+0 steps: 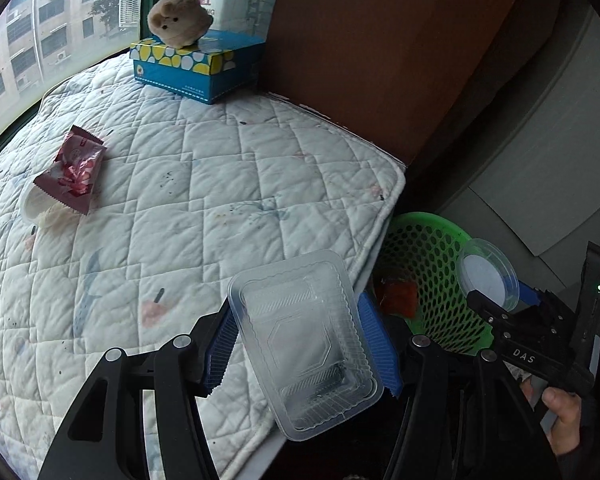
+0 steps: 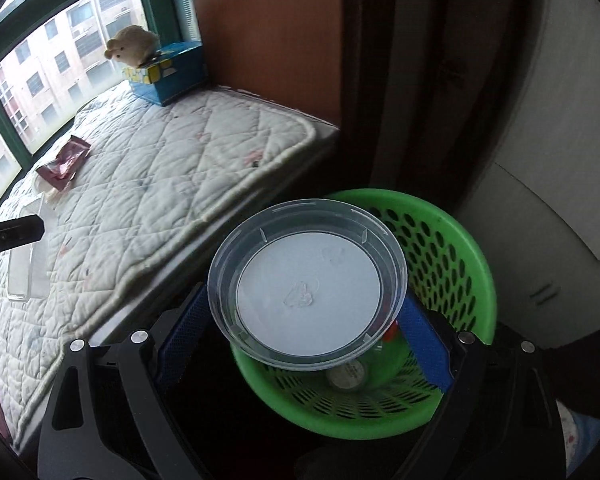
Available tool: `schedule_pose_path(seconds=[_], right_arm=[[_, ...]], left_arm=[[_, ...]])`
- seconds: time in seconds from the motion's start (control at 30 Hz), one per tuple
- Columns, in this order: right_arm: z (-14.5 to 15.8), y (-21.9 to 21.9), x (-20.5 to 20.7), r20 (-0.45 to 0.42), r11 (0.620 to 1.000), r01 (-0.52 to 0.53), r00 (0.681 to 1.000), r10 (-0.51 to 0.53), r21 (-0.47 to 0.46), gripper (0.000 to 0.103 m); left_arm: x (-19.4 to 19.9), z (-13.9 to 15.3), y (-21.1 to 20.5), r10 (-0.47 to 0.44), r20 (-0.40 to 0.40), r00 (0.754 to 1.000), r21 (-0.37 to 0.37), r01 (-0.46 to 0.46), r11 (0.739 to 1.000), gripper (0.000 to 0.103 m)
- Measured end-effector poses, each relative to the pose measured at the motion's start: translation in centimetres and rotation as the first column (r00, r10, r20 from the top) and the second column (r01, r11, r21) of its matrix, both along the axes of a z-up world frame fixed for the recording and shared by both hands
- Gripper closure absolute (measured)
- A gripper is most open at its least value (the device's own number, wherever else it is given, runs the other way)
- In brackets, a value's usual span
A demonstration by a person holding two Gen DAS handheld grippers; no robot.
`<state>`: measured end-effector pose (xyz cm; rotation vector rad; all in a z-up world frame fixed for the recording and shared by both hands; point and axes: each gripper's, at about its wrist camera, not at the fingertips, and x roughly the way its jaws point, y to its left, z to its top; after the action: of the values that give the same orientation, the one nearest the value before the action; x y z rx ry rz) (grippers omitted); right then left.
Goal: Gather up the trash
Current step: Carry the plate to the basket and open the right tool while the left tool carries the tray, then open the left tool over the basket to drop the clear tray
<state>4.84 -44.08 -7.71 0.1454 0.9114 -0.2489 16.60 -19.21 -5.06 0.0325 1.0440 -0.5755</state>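
Note:
My left gripper (image 1: 300, 344) is shut on a clear rectangular plastic tray (image 1: 304, 340) and holds it over the quilt's near corner, left of the green basket (image 1: 432, 248). My right gripper (image 2: 304, 312) is shut on a clear round lid (image 2: 306, 286) and holds it just above the green basket (image 2: 452, 248); it also shows in the left wrist view (image 1: 500, 296) with the lid (image 1: 486, 274). The basket holds a red wrapper (image 1: 398, 296) and a small round piece (image 2: 348, 374). A dark red snack wrapper (image 1: 70, 170) lies on a white cup (image 1: 36, 208) at the quilt's far left.
A white quilted mat (image 1: 204, 184) covers the window seat. A blue tissue box (image 1: 198, 62) with a plush toy (image 1: 178, 18) stands at the back by the window. A brown wooden panel (image 1: 380, 52) rises to the right. The basket stands on the floor below the mat's edge.

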Motion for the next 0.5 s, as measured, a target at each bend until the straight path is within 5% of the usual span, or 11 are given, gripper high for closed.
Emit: schedule_pose_path(seconds=[0.5], right_arm=[[0.8, -5.2, -3.7, 0.041, 0.994, 0.103, 0.994, -0.104, 0.024, 0.01]], left_arm=[[-1.6, -0.9, -7.3, -0.12, -0.024, 0.993, 0.011, 0.12, 0.993, 0.045]])
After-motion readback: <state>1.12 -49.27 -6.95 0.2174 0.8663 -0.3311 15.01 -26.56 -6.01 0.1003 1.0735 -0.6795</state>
